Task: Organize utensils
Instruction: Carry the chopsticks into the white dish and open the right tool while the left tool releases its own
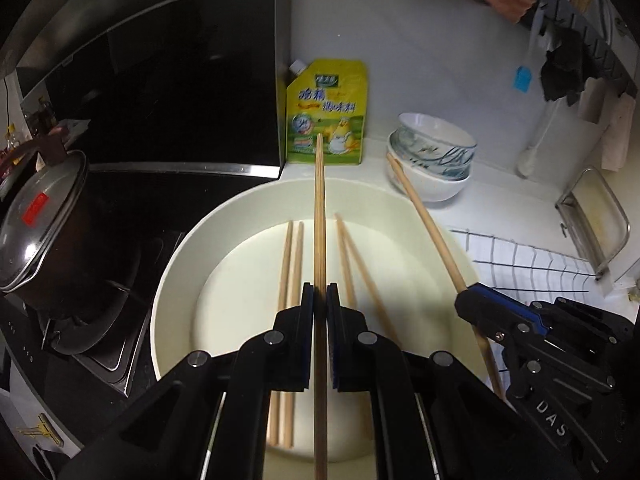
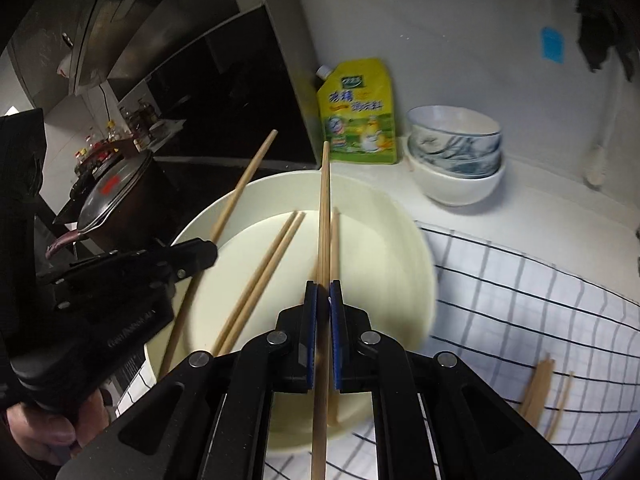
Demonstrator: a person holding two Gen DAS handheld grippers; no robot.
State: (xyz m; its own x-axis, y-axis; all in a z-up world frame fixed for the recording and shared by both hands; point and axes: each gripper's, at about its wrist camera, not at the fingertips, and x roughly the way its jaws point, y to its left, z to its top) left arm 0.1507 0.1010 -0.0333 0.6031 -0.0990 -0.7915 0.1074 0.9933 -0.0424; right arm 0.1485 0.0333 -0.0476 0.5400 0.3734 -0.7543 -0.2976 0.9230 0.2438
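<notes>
Both my grippers pinch wooden chopsticks above the big cream round basin.

My left gripper has its jaws pressed tight on a pair of long wooden chopsticks running up the frame's centre; my right gripper pinches a second wooden pair the same way. I count four loose wooden chopsticks lying in the cream round basin, two pairs side by side, lower centre. A few more chopsticks lie on the white checked cloth, lower right in the right wrist view, too blurred to count. Stacked white-and-blue ceramic bowls, about three, stand upper right beside one yellow seasoning pouch.
</notes>
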